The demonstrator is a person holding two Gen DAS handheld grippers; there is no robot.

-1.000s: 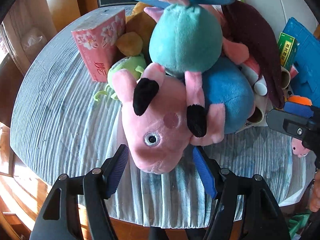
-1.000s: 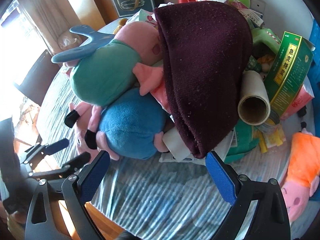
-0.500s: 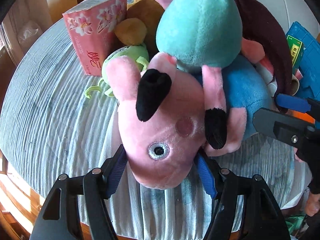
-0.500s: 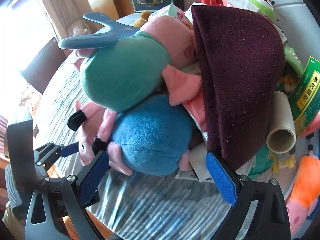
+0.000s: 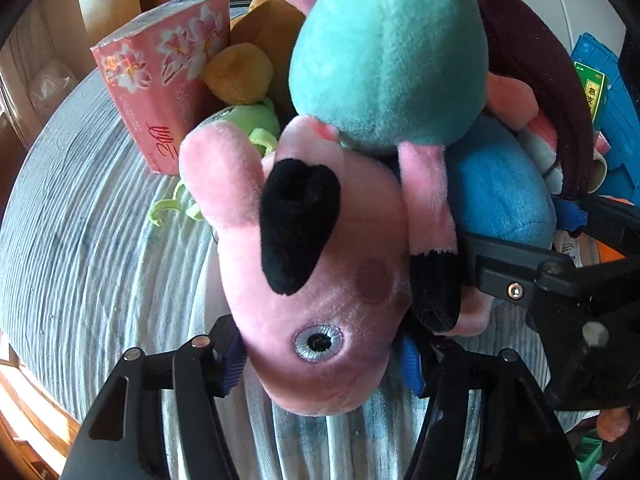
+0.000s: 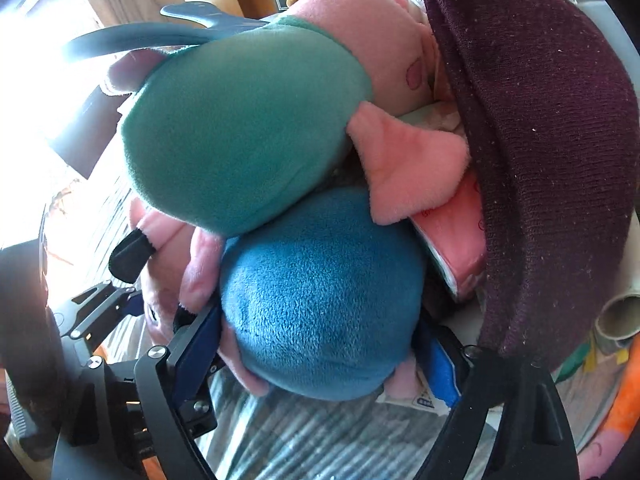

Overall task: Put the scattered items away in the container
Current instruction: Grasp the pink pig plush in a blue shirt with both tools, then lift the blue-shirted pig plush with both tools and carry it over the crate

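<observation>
Pink plush pig (image 5: 320,280): blue body, black-tipped limbs, grey eye; left tool (image 5: 320,364) closing on head, right tool (image 6: 320,344) closing on body

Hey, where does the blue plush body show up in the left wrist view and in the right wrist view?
Left wrist: blue plush body at right of centre, behind the pink head.
Right wrist: blue plush body at lower centre, between the right gripper pads.
Shared landmark: teal plush body, lying just above it.
</observation>
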